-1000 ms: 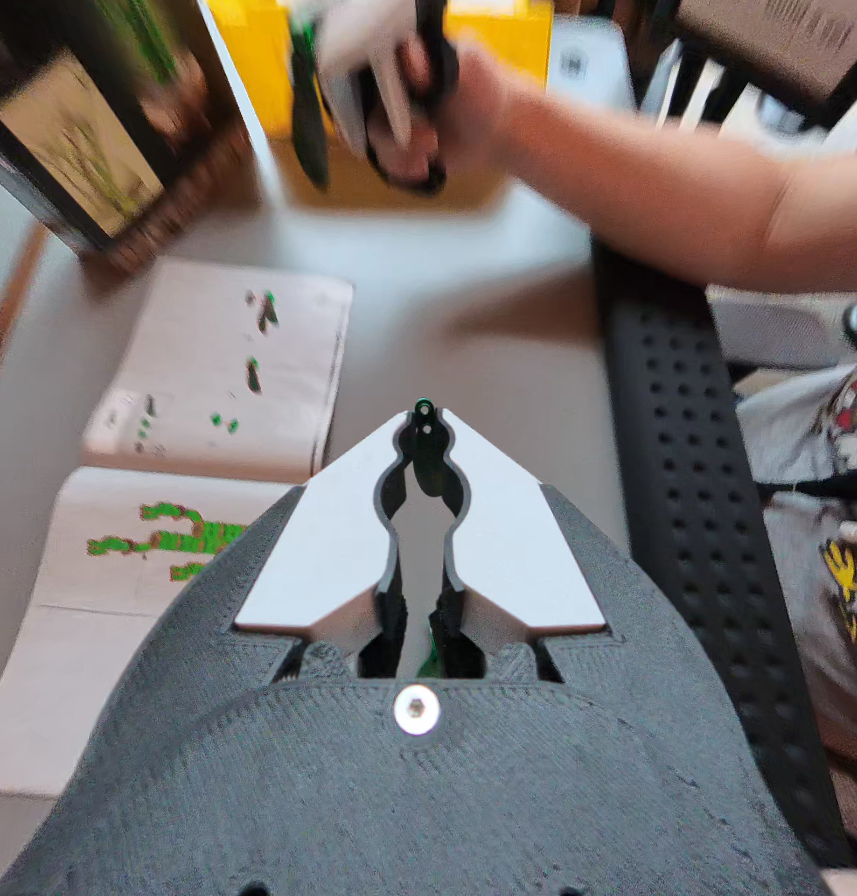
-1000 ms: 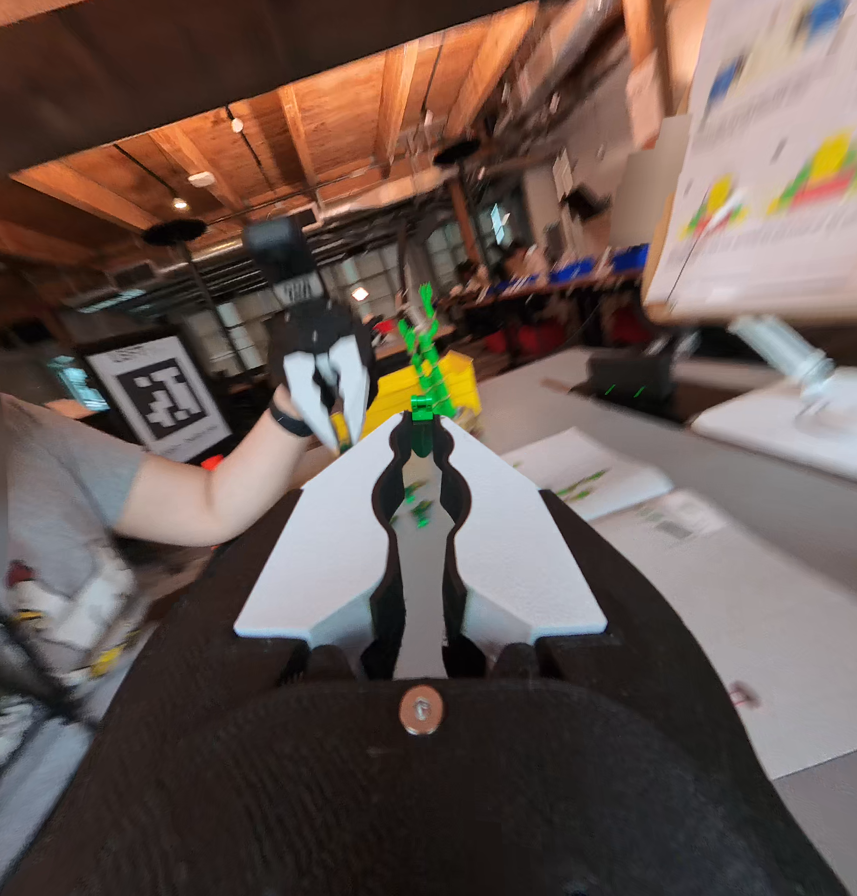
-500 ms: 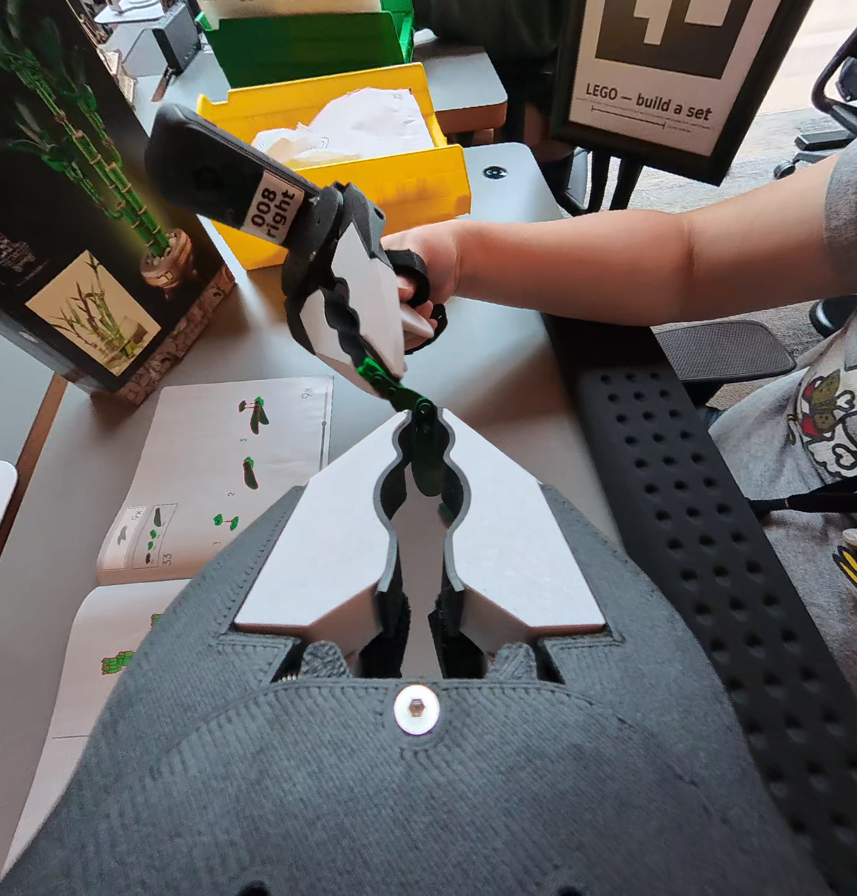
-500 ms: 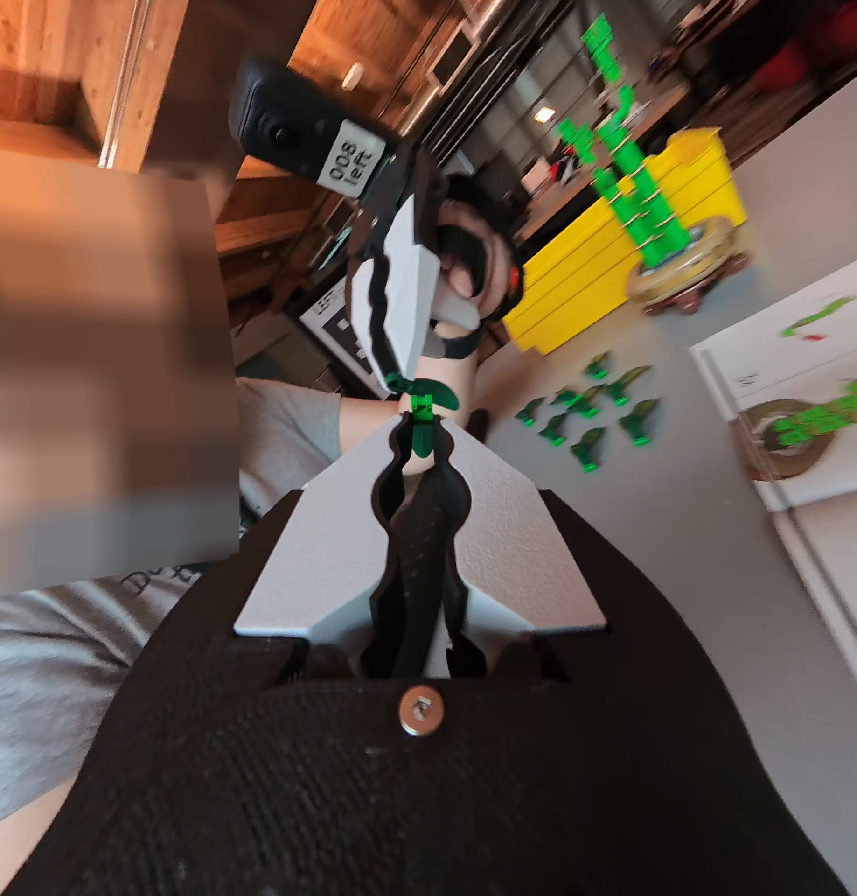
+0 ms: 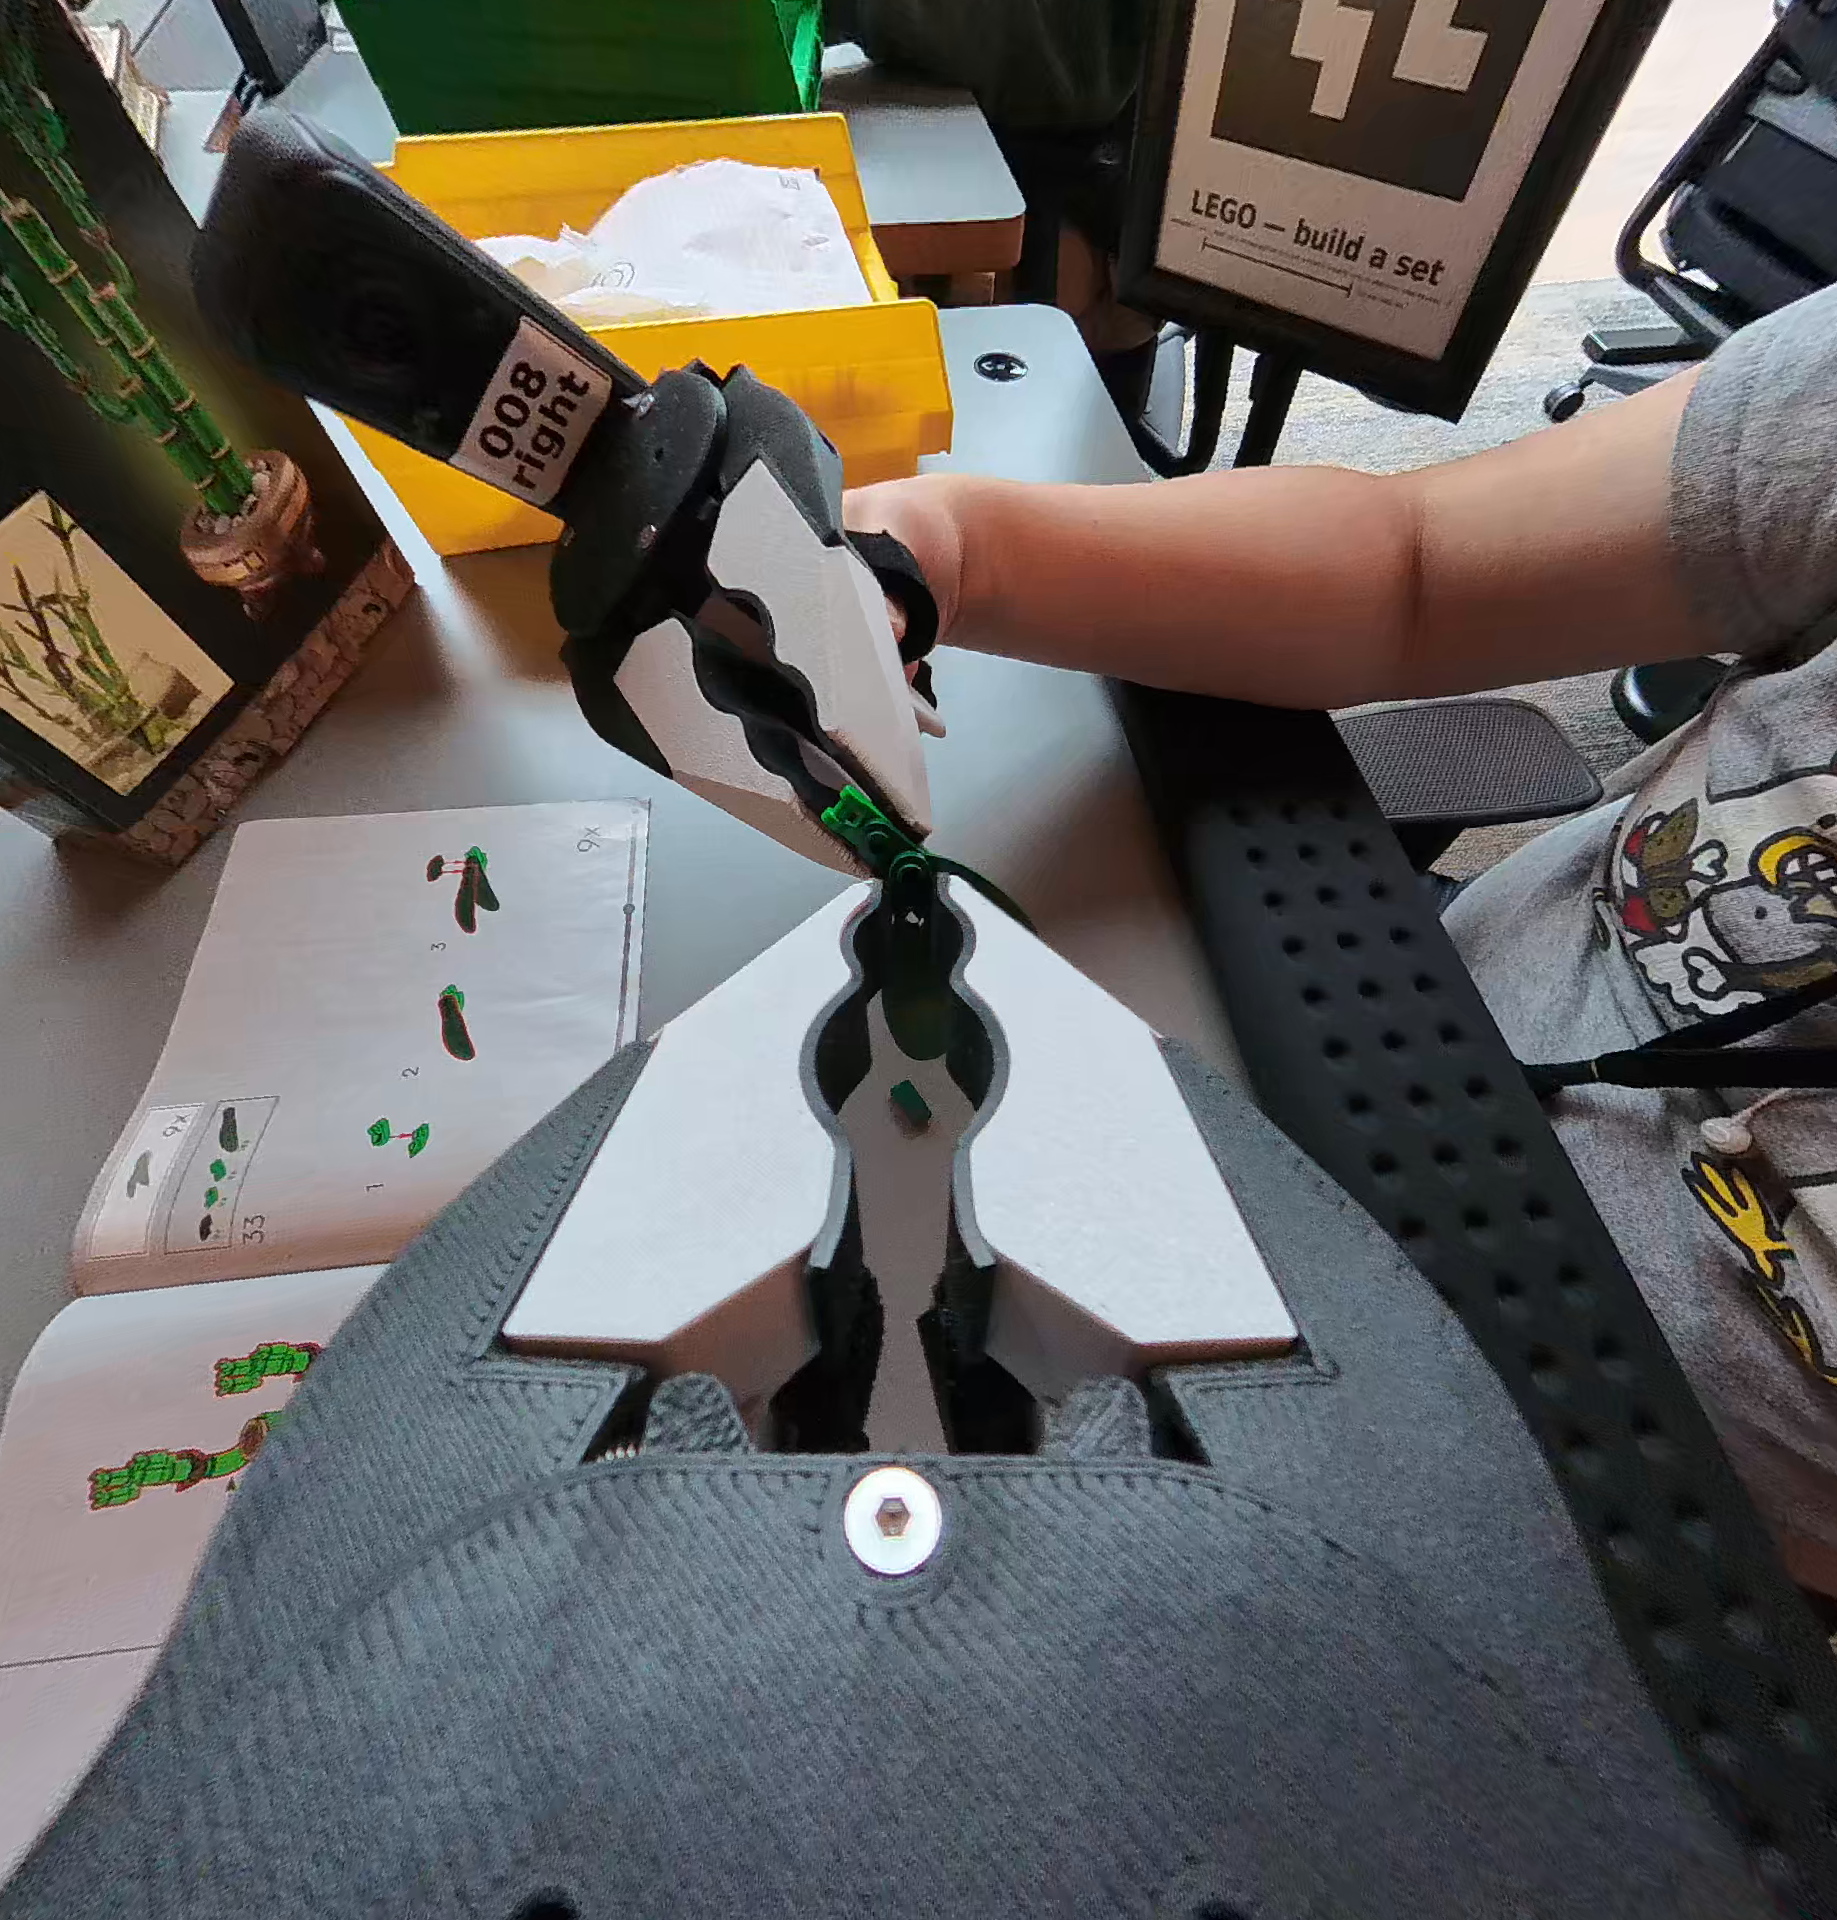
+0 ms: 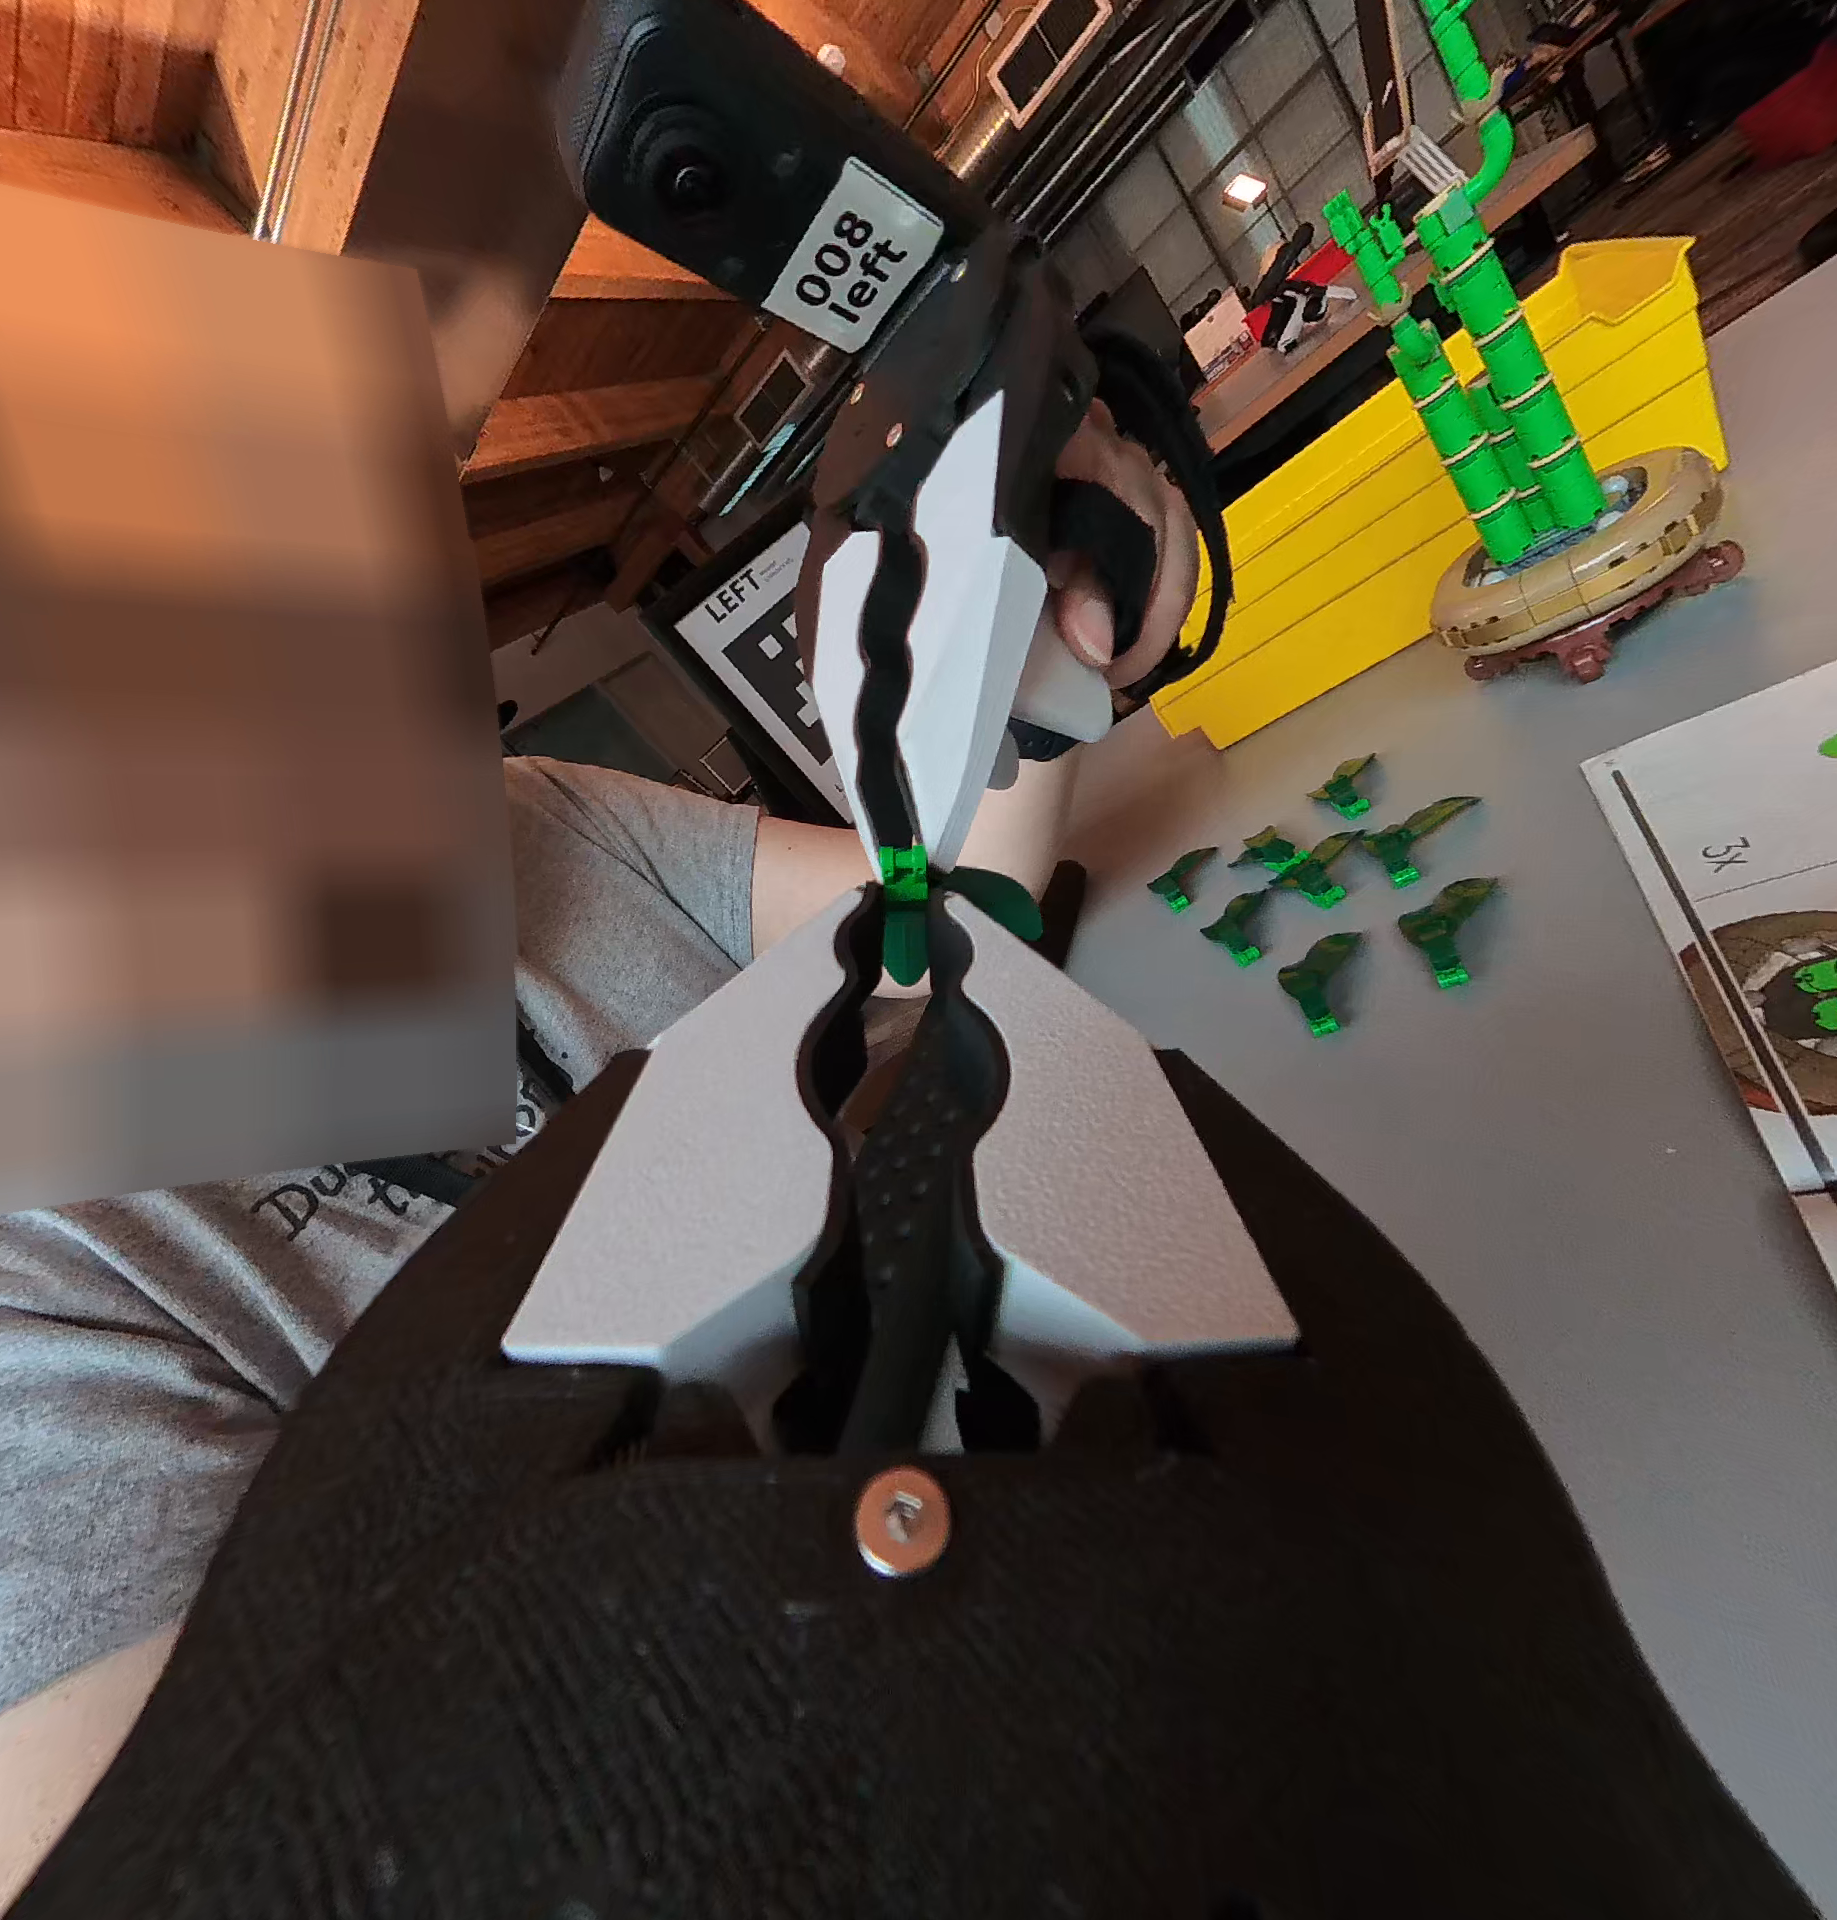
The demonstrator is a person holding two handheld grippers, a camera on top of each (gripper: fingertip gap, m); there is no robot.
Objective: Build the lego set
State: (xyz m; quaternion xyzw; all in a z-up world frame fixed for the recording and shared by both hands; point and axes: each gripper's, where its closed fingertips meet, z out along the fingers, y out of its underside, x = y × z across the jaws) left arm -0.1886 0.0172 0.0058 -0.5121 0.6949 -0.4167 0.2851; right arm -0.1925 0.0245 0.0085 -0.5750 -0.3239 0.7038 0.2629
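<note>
both tools meet tip to tip above the worktop (image 5: 498, 727). left tool (image 5: 909, 904) pinches a dark green leaf (image 5: 914, 1003); right tool (image 6: 906, 914) pinches a leaf with a bright green clip (image 6: 903, 871). looks like joining clip to leaf. advice: keep the axes lined up, press straight, don't twist. spare leaves (image 6: 1319, 894) lie near the bamboo model (image 6: 1496, 416).

A small white sticker (image 5: 535, 421) on the far black camera has writing. So does another white sticker (image 6: 854, 268) on the second camera, a black-framed white sign (image 5: 1329, 208) far right, and the open paper booklet (image 5: 374, 1039) on the left.
</note>
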